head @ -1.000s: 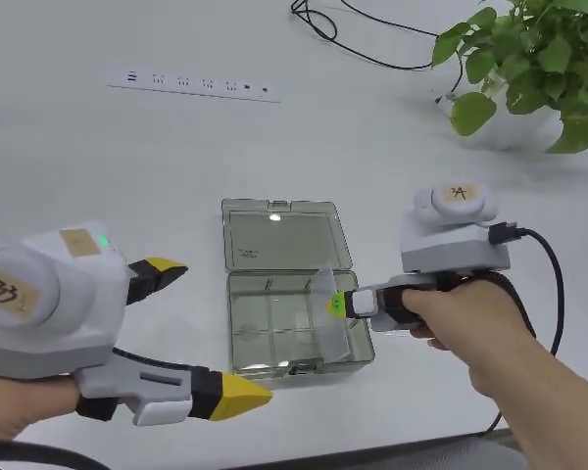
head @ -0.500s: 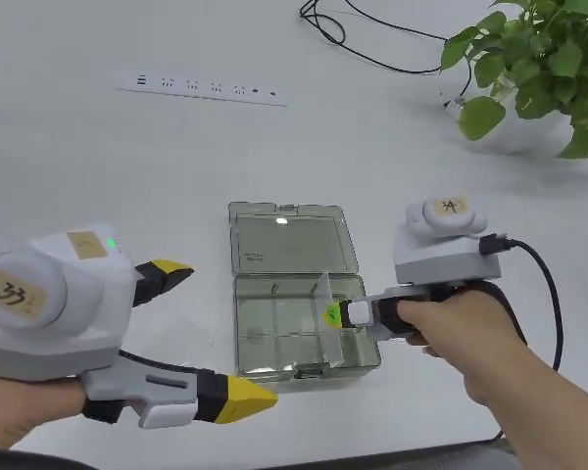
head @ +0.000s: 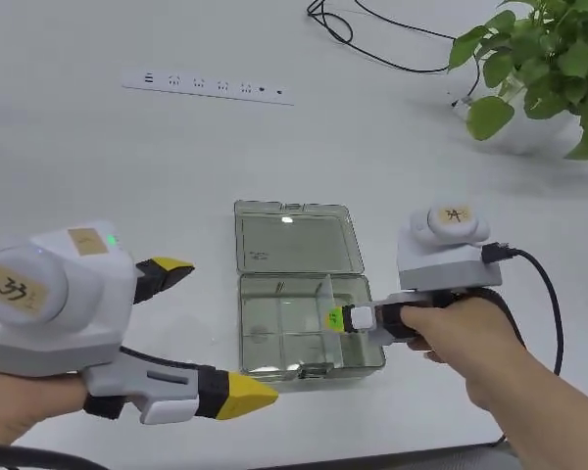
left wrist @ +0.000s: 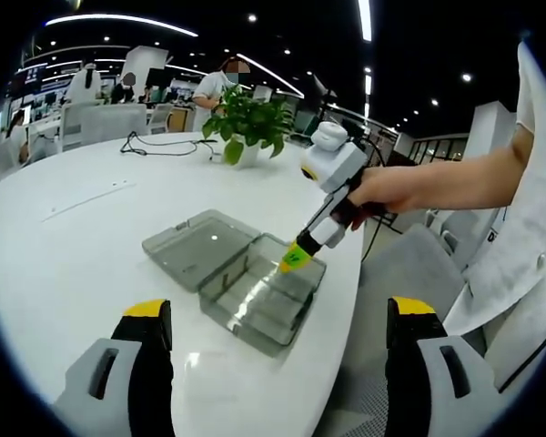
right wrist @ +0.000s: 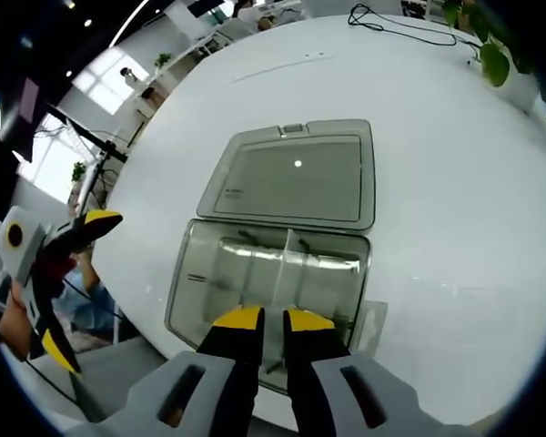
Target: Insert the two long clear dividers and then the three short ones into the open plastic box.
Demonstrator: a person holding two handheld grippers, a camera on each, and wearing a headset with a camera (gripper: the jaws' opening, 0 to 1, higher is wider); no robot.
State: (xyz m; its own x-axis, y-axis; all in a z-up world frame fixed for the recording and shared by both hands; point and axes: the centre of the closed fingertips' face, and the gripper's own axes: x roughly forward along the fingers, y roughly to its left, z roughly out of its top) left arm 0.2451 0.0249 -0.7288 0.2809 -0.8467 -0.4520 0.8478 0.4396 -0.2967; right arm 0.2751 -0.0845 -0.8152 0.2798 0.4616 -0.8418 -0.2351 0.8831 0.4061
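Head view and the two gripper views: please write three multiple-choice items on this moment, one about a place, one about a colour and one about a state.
1. Where on the table does the potted plant stand, seen from the person?
A. near left
B. middle
C. far right

2. What colour are the tips of the left hand-held gripper?
A. yellow
B. red
C. blue

3. In what state is the right hand-held gripper?
A. wide open
B. shut on a clear divider inside the plastic box
C. shut on a screwdriver

Answers:
C, its leaves are in the head view's upper right corner.
A, both tips are yellow.
B, its jaws stand close together around the upright divider.
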